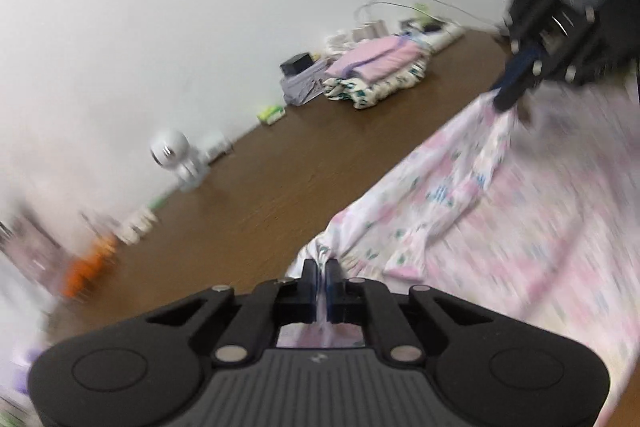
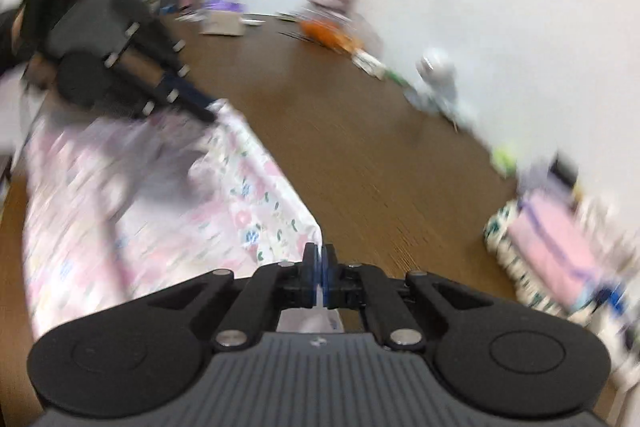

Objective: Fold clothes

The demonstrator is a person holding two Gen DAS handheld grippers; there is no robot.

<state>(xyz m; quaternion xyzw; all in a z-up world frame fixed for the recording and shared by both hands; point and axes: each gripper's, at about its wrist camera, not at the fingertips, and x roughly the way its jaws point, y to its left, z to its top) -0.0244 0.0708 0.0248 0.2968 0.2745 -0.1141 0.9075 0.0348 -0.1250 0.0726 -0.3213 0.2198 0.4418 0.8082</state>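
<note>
Closest in the left wrist view, the left tool (image 1: 320, 269) has its two black fingers pressed together, pinching a corner of the floral garment (image 1: 460, 195), with a sliver of cloth showing between the pads. The right wrist view shows the same: the right tool (image 2: 320, 255) is pinched on another corner of the garment's edge, with thin white fabric caught between the fingers.

Just beyond each tool, the pale pink and white printed cloth stretches taut along its top edge from one tool to the other and drapes away beneath, partly lying on the brown wooden desk (image 1: 248, 187). It reads as light, thin and limp; it should sag wherever it is unsupported, so corners and hems look like the surest places to hold, and a shallow pinch could slip.

Farther ahead across the desk sits a stack of folded clothes (image 1: 372, 71), pink on top. Against the white wall stands a small white round camera (image 1: 172, 157). Both views are blurred.
</note>
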